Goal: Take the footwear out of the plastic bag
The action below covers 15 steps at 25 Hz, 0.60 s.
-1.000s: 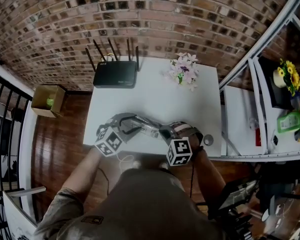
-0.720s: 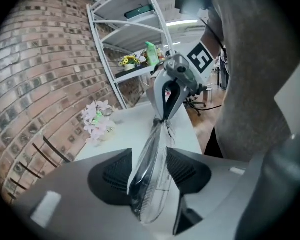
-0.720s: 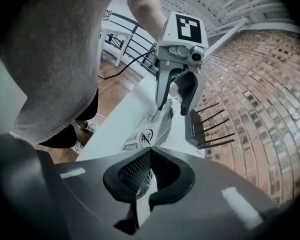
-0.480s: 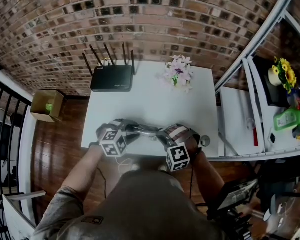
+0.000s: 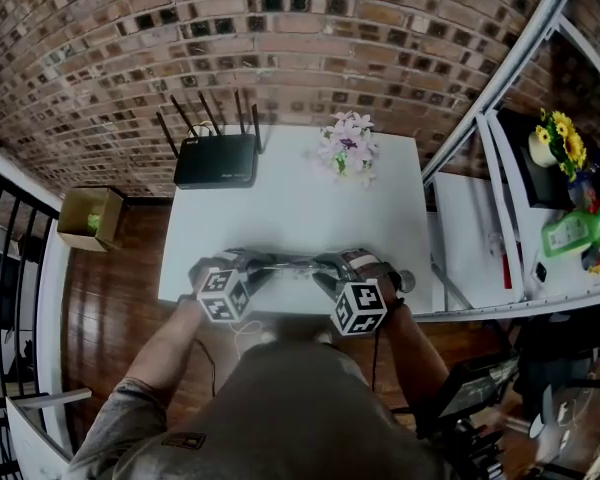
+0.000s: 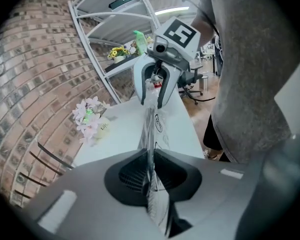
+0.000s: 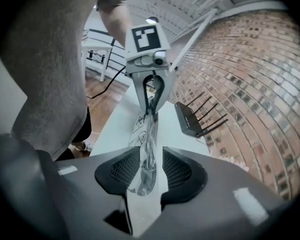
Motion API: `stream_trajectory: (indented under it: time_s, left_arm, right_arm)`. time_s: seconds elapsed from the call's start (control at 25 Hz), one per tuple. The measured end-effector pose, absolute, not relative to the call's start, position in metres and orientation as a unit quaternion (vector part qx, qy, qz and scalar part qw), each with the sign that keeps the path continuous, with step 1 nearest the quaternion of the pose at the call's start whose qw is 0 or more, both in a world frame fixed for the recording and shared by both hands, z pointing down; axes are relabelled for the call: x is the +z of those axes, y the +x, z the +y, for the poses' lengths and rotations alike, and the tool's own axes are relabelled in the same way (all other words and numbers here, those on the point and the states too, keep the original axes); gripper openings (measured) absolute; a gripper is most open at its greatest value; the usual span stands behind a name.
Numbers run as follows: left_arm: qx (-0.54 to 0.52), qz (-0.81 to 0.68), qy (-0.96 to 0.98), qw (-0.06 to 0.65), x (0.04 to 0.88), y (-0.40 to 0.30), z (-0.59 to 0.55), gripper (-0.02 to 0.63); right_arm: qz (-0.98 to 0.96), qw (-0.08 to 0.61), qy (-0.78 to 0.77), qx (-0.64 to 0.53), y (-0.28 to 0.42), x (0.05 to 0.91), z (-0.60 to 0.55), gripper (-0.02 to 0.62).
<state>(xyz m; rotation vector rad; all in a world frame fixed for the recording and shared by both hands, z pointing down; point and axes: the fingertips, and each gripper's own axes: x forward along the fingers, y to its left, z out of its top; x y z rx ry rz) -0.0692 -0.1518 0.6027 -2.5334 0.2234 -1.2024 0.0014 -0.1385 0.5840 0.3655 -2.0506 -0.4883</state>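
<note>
We stand at the near edge of the white rectangular table [image 5: 300,203], with the thin, clear, printed plastic bag [image 5: 286,262] stretched between our two tools close to that edge. The left gripper [image 6: 150,178] has just been closing, and its jaws press together on one end of the film, which runs edge-on from there towards the other tool. The right gripper [image 7: 151,170] has just been opening: its jaws stand apart, the bag's other end hangs in the gap, and neither side pinches it. We cannot pick out the footwear. The bag looks flat and slim in both gripper views and shows only black print, so we judge that whatever it holds is still inside. The black router with four antennas [image 5: 216,160] and the small bunch of pink and white flowers [image 5: 346,148] stand well apart from the bag at the far side. The task seems barely begun: one end is secured, and opening the bag, reaching in and drawing the footwear out all remain.
</note>
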Motion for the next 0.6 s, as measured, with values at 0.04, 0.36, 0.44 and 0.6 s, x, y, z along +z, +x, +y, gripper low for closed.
stream_trajectory:
  time_s: [0.04,0.36,0.44,0.6]
  left_arm:
    - [-0.42,0.081,-0.889,0.163,0.602,-0.071,-0.152,0.041]
    - [-0.412,0.106,-0.89,0.165,0.6,-0.083,-0.157,0.041]
    - [-0.412,0.109,-0.89,0.162,0.6,-0.086,-0.157,0.041]
    - [-0.412,0.121,-0.89,0.154,0.6,-0.091,-0.161,0.041]
  right_arm:
    - [-0.851,0.465,0.165,-0.181,0.006,0.579,-0.141,0.156]
    - [-0.86,0.371,0.345,-0.065,0.085,0.555,-0.178,0.019]
    - [-0.843,0.393,0.363,-0.045,0.104,0.568,-0.181,0.015]
    - [-0.834,0.395,0.386,-0.016,0.124,0.578,-0.177,0.015]
